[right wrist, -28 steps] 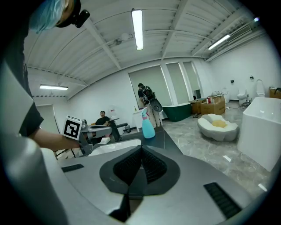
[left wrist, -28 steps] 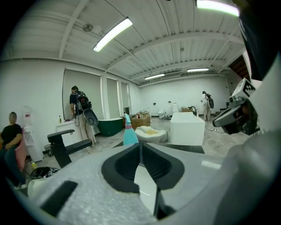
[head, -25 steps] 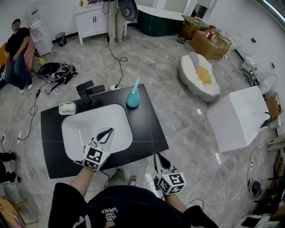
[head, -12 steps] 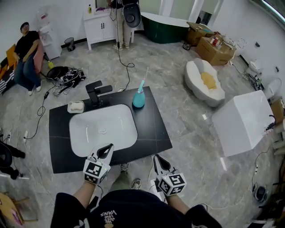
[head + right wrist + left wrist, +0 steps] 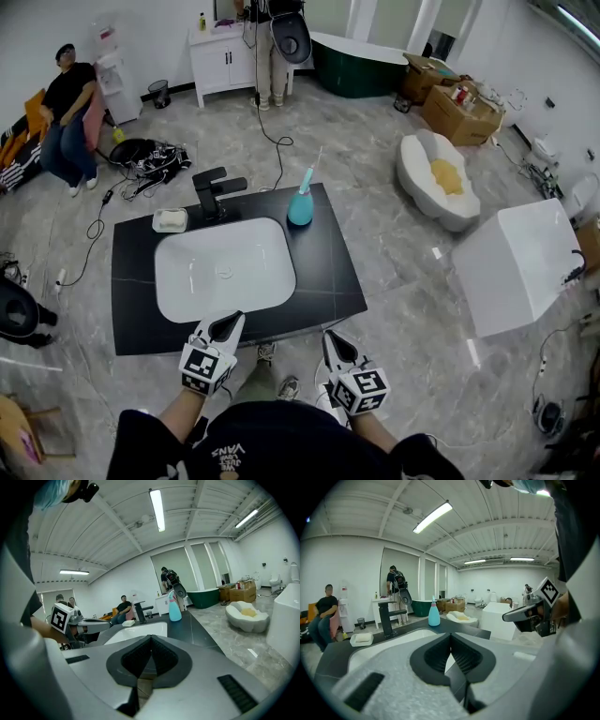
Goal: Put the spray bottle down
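While the spray bottle point(image 5: 300, 206) stands upright on the black counter point(image 5: 328, 277), neither of your grippers touches it. It is a teal bottle with a thin nozzle, and it sits by the counter's far edge, at about 1 o'clock from the white sink point(image 5: 225, 274). In the left gripper view the bottle point(image 5: 434, 616) shows well beyond the jaws. In the right gripper view it point(image 5: 174, 609) stands far off on the counter too.

At 12 o'clock from the sink rises the black faucet point(image 5: 214, 192). At 11 o'clock lies a white soap dish point(image 5: 170, 220) holding a bar of soap.

Your left gripper point(image 5: 228, 325) hovers at the counter's near edge, at 6 o'clock from the sink. Its jaws are pressed together with nothing between them. Your right gripper point(image 5: 335, 345) hangs off the counter over the grey floor point(image 5: 394, 281), at 5 o'clock from the sink. Its jaws are likewise pressed together and hold nothing.

Farther out, a white block point(image 5: 520, 262) sits at 3 o'clock from the counter. A person point(image 5: 70, 103) sits at 10 o'clock, near a white cabinet point(image 5: 225, 56) at 12 o'clock.
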The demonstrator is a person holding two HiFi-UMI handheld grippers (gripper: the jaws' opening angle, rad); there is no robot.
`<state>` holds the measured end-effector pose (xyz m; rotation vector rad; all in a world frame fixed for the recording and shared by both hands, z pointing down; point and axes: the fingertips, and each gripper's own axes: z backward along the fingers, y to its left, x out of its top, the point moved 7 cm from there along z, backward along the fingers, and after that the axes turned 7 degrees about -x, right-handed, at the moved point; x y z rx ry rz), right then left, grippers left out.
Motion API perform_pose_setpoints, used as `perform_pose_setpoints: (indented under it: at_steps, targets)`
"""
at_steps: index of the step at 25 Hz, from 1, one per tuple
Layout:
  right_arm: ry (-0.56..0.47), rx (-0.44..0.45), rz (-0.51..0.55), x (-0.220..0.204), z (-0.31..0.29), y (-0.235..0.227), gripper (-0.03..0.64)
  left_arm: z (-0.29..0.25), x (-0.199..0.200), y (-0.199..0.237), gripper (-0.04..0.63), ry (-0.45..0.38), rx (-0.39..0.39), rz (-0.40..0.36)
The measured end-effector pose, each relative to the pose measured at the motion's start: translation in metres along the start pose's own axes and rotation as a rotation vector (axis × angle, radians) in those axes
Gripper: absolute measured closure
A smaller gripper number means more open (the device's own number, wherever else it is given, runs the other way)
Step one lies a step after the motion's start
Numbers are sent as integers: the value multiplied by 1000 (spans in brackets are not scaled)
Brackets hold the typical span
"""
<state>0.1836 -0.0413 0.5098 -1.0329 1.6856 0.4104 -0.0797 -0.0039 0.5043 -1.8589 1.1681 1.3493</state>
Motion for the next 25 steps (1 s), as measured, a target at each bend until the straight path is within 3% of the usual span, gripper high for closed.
perform_pose_setpoints:
  at_steps: [25]
  targets:
    - [-6, -16, 4, -4, 21, -4, 614, 1, -1, -22, 575, -5, -9, -37]
